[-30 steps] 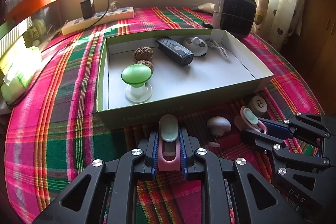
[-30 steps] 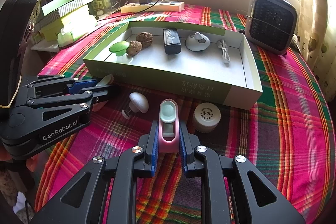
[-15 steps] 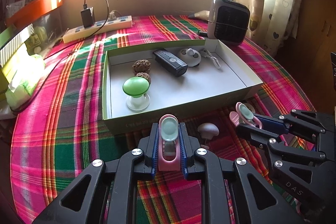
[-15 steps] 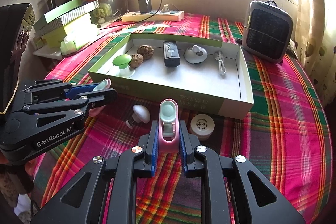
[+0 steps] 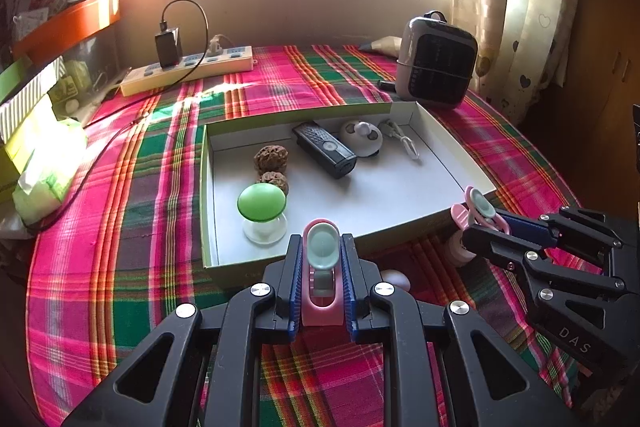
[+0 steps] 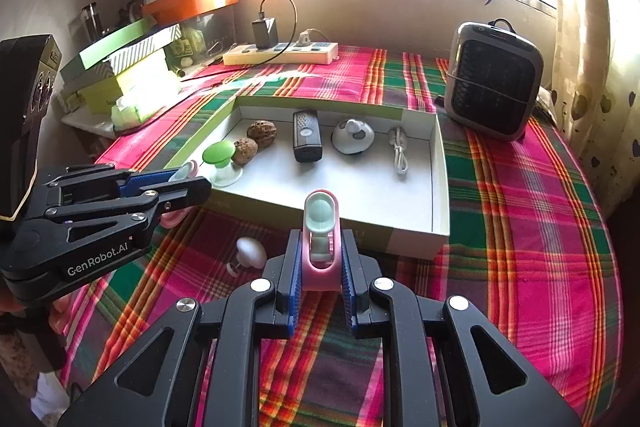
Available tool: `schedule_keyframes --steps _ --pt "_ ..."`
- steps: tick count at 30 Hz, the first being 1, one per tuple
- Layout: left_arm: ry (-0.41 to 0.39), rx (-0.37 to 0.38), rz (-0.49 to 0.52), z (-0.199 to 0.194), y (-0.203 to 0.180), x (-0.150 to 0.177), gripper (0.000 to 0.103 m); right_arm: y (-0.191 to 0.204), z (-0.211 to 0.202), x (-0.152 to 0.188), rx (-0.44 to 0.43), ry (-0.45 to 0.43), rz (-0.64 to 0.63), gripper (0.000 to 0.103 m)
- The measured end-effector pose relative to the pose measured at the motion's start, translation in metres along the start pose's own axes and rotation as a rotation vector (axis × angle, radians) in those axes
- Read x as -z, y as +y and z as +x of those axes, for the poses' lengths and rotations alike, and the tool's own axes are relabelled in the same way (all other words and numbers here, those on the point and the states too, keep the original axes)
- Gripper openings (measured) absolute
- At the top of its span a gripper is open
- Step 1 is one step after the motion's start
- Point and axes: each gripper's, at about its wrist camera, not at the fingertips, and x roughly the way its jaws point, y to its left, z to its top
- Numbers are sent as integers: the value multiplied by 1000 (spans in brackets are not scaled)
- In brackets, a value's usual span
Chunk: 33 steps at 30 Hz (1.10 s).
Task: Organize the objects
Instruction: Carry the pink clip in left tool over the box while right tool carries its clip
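Observation:
My left gripper (image 5: 320, 243) is shut on a pink clip with a pale teal pad (image 5: 321, 267), held above the plaid cloth just before the box's near wall. My right gripper (image 6: 321, 239) is shut on a matching pink clip (image 6: 320, 215), also lifted off the cloth. Each gripper shows in the other's view: the right one (image 5: 474, 223) at the box's right corner, the left one (image 6: 196, 183) at its left corner. The shallow green and white box (image 6: 440, 187) holds a green mushroom knob (image 5: 261, 203), two walnuts (image 5: 271, 157), a black remote (image 5: 324, 149), a white round device (image 5: 362, 137) and a white cable (image 6: 398, 151).
A white mushroom knob (image 6: 250, 253) lies on the cloth in front of the box. A small heater (image 6: 494, 79) stands behind the box at the right, a power strip (image 6: 280, 53) by the back wall. Stacked boxes (image 6: 124, 67) crowd the left edge.
Both grippers have risen with their clips, so the box and the cloth look farther below. The white round jar in front of the box is now hidden in the right wrist view.

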Motion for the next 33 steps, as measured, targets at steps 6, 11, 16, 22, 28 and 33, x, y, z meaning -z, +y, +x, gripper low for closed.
schedule_keyframes --steps 6,11,16,22,28,33 --pt "1 11 5 7 -2 -11 16 -10 4 -12 11 -8 4 18" --pt "11 12 0 17 -1 -20 16 -21 10 -26 15 -13 8 18" --pt "19 7 4 28 -1 -28 16 -31 24 -37 16 6 16 18" --pt "25 4 7 39 0 -36 16 -37 41 -44 16 28 14 18" --pt "43 -2 2 50 2 -40 16 -42 56 -48 9 51 11 18" --pt "56 -4 1 59 2 -41 16 -45 65 -50 2 68 12 18"
